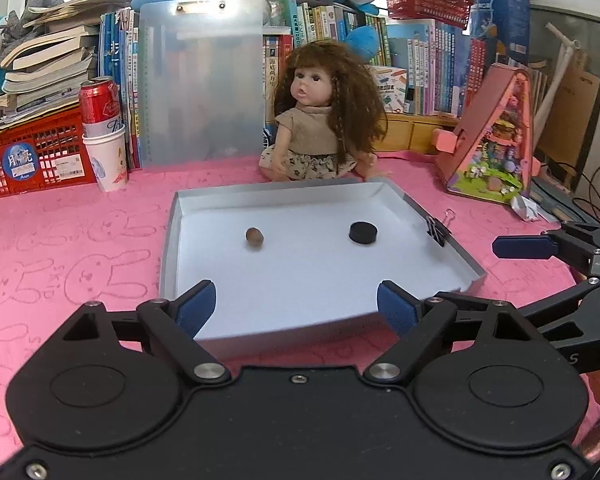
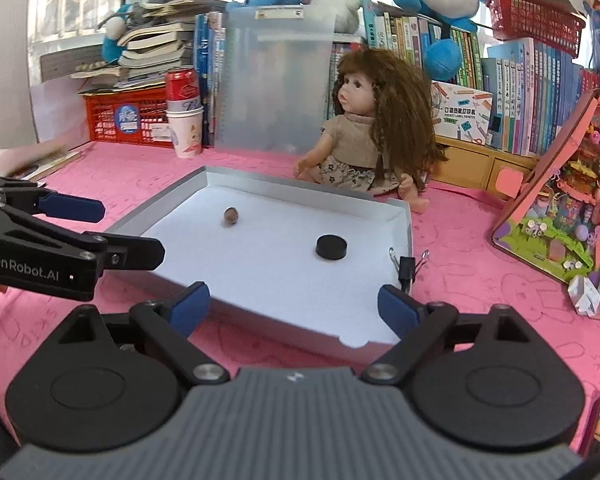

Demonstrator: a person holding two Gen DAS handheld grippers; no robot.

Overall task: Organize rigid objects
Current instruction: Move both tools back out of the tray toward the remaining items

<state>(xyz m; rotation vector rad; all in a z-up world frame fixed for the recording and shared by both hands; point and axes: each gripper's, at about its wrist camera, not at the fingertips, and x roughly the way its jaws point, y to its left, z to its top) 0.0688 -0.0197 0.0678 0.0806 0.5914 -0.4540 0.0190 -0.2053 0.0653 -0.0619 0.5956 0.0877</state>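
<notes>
From the left wrist we see our left gripper (image 1: 296, 300) with its blue-padded jaws spread wide and nothing between them, poised over the near edge of the shallow grey cardboard tray with a white floor (image 1: 168, 248). On that floor lie a small brown nut-like ball (image 1: 254, 236), left of centre, and a flat black round disc (image 1: 363, 233), well apart toward the right wall, where a black binder clip (image 1: 438, 230) grips the rim. The tray rests on the pink bunny-patterned tablecloth (image 1: 68, 248); a curly-haired doll (image 1: 320, 120) sits just beyond its far edge. From the right wrist, our right gripper (image 2: 294, 304) is likewise spread wide and empty, over the tray's near corner.
</notes>
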